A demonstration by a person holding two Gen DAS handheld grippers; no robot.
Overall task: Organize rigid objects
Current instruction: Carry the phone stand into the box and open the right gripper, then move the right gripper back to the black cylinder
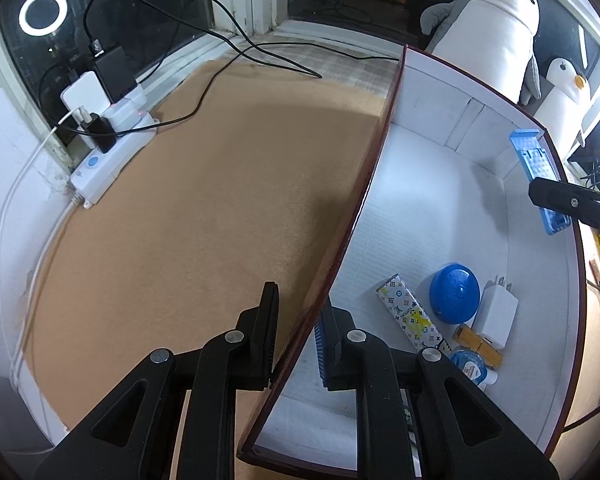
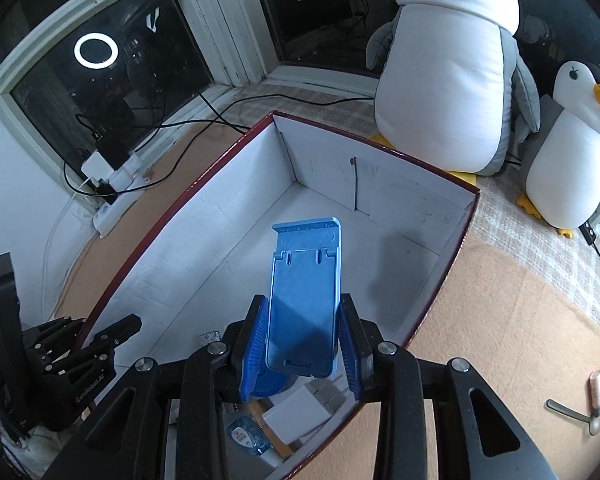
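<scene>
Right hand-held gripper (image 2: 302, 340) clamps blue phone stand (image 2: 304, 296) by its sides, long axis pointing ahead, above open box (image 2: 380, 184); bare floor lies directly below. Left hand-held gripper (image 1: 300, 334) pinches box's near wall

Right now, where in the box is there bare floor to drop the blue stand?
Free: the far half of the box floor, between the back wall and the blue phone stand that the right gripper holds. Crowded: the near end, with the blue round case, white charger and patterned bar.
</scene>
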